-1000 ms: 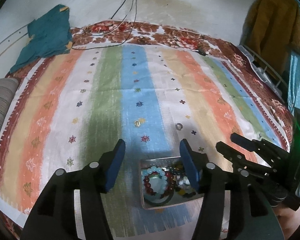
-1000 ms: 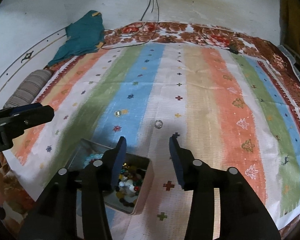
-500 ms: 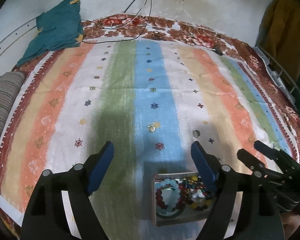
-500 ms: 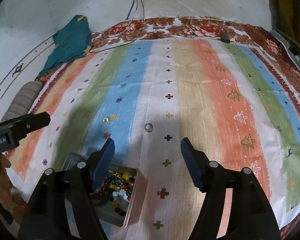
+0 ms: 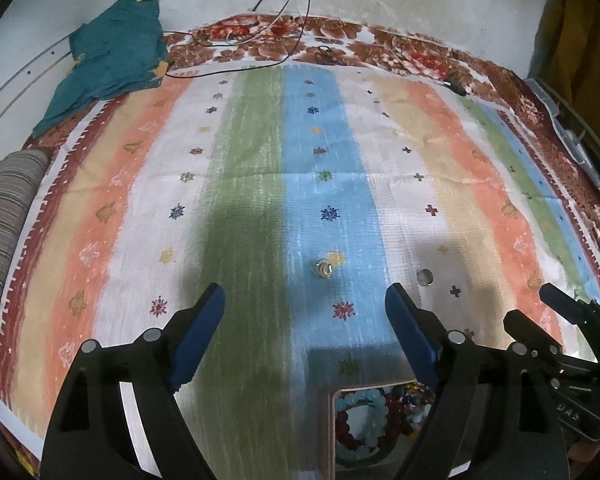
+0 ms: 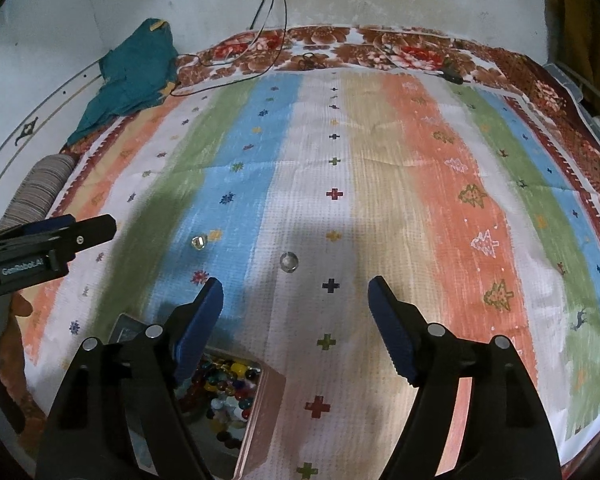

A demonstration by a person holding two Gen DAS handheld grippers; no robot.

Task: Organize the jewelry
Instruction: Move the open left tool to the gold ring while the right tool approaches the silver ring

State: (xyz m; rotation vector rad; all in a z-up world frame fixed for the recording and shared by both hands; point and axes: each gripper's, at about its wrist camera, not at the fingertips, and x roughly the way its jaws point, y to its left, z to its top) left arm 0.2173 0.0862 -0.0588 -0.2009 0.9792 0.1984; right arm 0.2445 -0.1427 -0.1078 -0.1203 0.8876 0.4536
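The left gripper [image 5: 305, 306] hangs above the striped cloth [image 5: 256, 184] with its 2 blue-padded jaws spread wide and nothing between them; the right gripper [image 6: 295, 297] is likewise spread wide and empty, held over the white and tan stripes of the same cloth. In the left wrist view the right gripper also shows at the far right edge, dark and low, just beside the box.

The jewelry box [image 5: 331, 432] sits on the cloth at the bottom of the left wrist view, close under the left gripper's right jaw, which hides part of it; inside lie a pale blue bead bracelet [image 5: 358, 398], a dark red bead bracelet [image 5: 342, 426] and a heap of mixed coloured beads [image 6: 230, 384]; in the right wrist view the box lies beneath the right gripper's left jaw, its pinkish wall [image 6: 266, 408] turned toward the camera.

2 small pieces rest loose on the cloth, well apart from the box: a clear, glinting ring [image 5: 323, 269] on the blue stripe, just beside a yellow motif, and a round silver ring [image 5: 425, 277] on the white stripe to its right; both lie ahead of the grippers, between neither pair of jaws.

At the far left edge of the bed lie a crumpled teal garment [image 5: 112, 60] and a striped bolster [image 5: 8, 216]; black cables [image 5: 284, 8] run down the wall onto the floral blanket [image 5: 380, 48] under the cloth.
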